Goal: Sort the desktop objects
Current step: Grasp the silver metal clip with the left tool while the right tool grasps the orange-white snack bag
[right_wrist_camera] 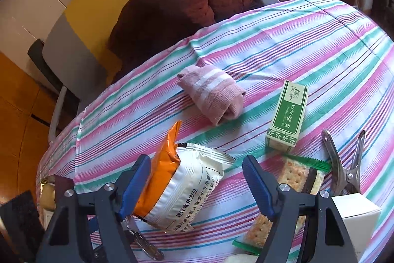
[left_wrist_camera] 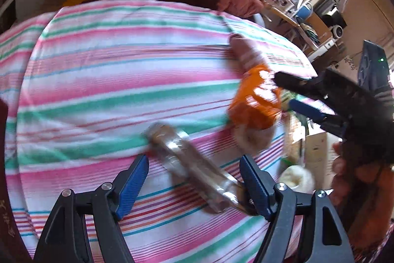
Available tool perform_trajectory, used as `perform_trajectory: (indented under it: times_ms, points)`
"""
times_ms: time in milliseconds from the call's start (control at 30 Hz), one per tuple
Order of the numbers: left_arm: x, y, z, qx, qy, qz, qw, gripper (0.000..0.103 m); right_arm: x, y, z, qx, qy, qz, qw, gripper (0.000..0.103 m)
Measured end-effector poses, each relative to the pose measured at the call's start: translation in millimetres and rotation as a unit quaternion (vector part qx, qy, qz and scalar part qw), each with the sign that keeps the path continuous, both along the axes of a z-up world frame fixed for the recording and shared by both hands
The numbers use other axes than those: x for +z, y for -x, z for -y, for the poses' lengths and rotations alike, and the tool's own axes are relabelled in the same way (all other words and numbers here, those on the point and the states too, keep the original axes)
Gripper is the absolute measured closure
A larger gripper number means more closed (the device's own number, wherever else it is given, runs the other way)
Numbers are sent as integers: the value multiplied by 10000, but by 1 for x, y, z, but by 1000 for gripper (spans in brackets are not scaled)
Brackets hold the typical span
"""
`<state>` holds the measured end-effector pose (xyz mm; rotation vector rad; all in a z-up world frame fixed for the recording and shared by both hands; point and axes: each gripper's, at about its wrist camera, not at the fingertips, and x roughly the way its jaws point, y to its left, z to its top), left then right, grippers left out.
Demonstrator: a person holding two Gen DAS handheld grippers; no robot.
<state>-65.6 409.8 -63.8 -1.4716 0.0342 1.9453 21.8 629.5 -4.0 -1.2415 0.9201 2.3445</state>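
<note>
Two wrist views over a table under a striped cloth (right_wrist_camera: 320, 46). Left gripper (left_wrist_camera: 194, 179): jaws apart, nothing clamped, poised over a clear plastic bottle (left_wrist_camera: 194, 166) that lies on its side on the cloth, its narrow end just beside the right-hand pad. Right gripper (right_wrist_camera: 197, 184): jaws apart, straddling an orange-and-white snack packet (right_wrist_camera: 182, 191); the packet lies against the left-hand pad, with a clear gap to the other, so it is not yet gripped.

Step in hand, as judged: both tools are lining up on a first pick in the sorting. The next move calls for each to settle lower and centre its object, the bottle across its width, before closing.

Awaiting sorting in the right wrist view: a folded pink sock (right_wrist_camera: 211, 97), a green carton (right_wrist_camera: 288, 115), a cracker packet (right_wrist_camera: 293, 176) partly behind the right-hand finger, a steel clip (right_wrist_camera: 344, 164).

Limits: the left wrist view is motion-blurred, so the bottle's contents are unclear. A white box (right_wrist_camera: 357, 216) is cut by the frame. No sorting destination is visible
</note>
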Motion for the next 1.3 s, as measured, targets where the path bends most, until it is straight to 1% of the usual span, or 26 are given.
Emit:
perform_trajectory:
  times_ms: [100,133,200,267,367,433,567,633,733,800,933,1000,1200,1267,1300]
  points:
    - [-5,-1,34,221,103,-71,9997,26,0,-3,-2,-56,97,-40,9999,25]
    - [-6,-3,45,292,81,-82,9995,26,0,-3,-2,-55,112,-58,9999,25]
    - [-5,-5,69,468,-106,-66,9988,26,1,-3,-1,-33,136,-80,9999,25]
    - [-3,-3,87,749,-224,-14,9969,26,0,-1,2,18,123,-51,9999,25]
    - [0,-1,94,995,-510,151,9936,26,-5,1,7,107,98,132,9998,24]
    - [5,-3,86,902,-549,132,9943,26,-8,2,9,141,144,205,9996,24]
    - [12,-19,50,332,-409,-79,9986,25,-14,7,17,292,135,314,9990,20]
    - [11,-27,29,96,-239,-194,9995,25,-18,12,21,422,91,407,9982,20]
    - [8,-33,11,-38,6,-324,9995,25,-22,16,23,568,153,398,9975,23]
    - [4,-33,1,-24,111,-393,9992,25,-23,17,23,607,171,410,9972,29]
    - [-7,-27,-10,2,268,-365,9990,25,-24,17,25,682,114,416,9967,30]
    - [-8,-27,-10,-11,235,-563,9981,25,-24,18,26,706,93,424,9966,30]
    - [-13,-32,-10,-282,251,-1033,9939,24,-24,18,23,676,172,419,9967,30]
    - [-15,-34,-7,-340,114,-1075,9936,16,-24,19,23,676,174,421,9967,30]
    - [-15,-34,-6,-313,23,-1084,9936,15,-24,18,23,677,175,421,9967,30]
